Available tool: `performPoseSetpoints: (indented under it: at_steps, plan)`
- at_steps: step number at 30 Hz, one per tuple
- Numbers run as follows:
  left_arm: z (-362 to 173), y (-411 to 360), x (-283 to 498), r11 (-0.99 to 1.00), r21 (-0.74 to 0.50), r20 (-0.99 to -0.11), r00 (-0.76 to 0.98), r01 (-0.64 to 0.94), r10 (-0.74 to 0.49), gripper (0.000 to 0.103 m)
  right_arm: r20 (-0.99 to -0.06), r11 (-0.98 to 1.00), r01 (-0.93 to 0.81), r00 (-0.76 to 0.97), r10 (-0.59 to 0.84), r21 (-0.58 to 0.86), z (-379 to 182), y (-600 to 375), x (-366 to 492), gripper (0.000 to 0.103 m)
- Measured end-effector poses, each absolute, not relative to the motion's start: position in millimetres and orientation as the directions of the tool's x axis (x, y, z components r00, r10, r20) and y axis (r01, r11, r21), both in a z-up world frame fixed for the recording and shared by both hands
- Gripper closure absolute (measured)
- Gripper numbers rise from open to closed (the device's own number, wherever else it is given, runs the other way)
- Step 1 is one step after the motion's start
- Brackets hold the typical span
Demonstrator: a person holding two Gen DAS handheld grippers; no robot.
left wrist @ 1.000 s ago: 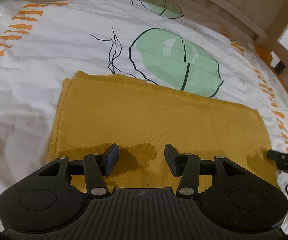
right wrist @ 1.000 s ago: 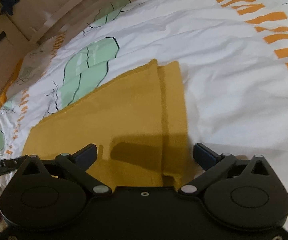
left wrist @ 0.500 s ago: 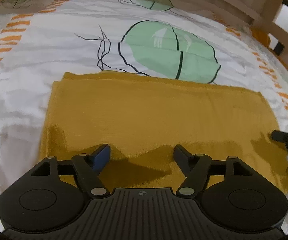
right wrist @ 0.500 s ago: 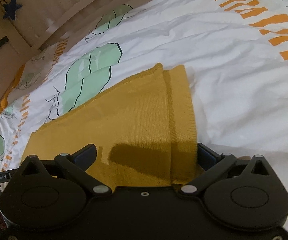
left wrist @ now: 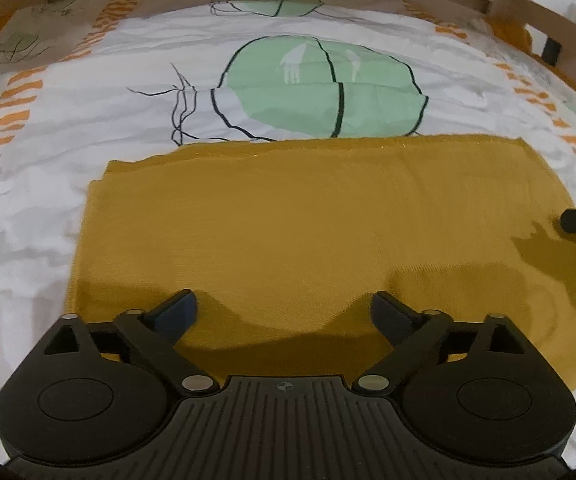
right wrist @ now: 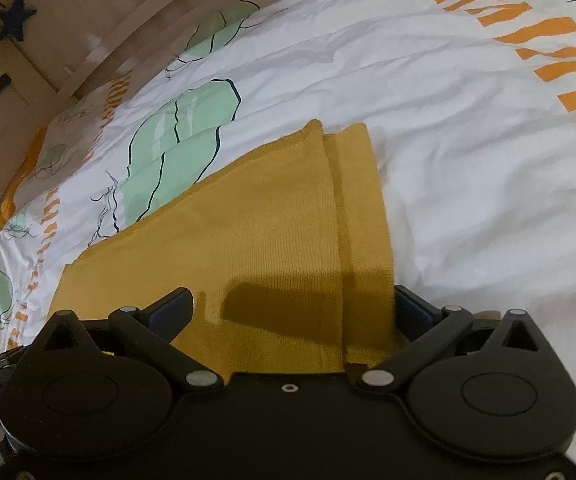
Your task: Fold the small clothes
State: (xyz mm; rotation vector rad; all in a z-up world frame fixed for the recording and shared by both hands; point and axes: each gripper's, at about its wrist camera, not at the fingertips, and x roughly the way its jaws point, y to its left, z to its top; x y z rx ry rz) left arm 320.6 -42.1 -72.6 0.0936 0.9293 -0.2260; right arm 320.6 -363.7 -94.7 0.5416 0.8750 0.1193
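Two tools, left tool (left wrist: 283,308) and right tool (right wrist: 292,304), gape over one mustard cloth (left wrist: 308,224).

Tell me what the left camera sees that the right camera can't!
Only the left wrist view shows the whole big green leaf print, the wooden bed rail, and a bit of the right hand-held gripper's side. Only the right wrist view shows the blue star and the cloth's folded edge, where one layer overlaps another. Both show the yellow cloth flat on the white bedsheet, with an open hand-held gripper, left or right, over its near edge.
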Motion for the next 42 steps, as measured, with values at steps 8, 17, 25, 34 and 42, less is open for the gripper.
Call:
performPoseSetpoints:
  at_steps: [8, 17, 25, 34, 42]
  plan:
    - [-76, -61, 329, 0.963, 0.078, -0.85, 0.521, 0.259, -0.072, 0.0, -0.693, 0.845, 0.136, 0.646, 0.32, 0.517, -95, -365, 321, 0.0]
    - [-47, -72, 352, 0.99, 0.03, -0.853, 0.52, 0.135, -0.045, 0.002, -0.641, 0.734, 0.199, 0.663, 0.387, 0.649, -101, -386, 321, 0.0]
    - [-58, -94, 399, 0.999, 0.023, -0.877, 0.48, 0.022, 0.01, 0.002, -0.627, 0.705, 0.194, 0.651, 0.428, 0.682, -103, -393, 323, 0.0]
    - [-67, -96, 397, 1.0, 0.031, -0.886, 0.462, -0.006, 0.03, 0.002, -0.618, 0.685, 0.198, 0.646, 0.447, 0.702, -104, -396, 325, 0.0]
    - [-65, -87, 341, 0.999, -0.003, -0.894, 0.447, 0.041, -0.021, 0.002, -0.596, 0.662, 0.188, 0.652, 0.469, 0.726, -108, -403, 323, 0.0]
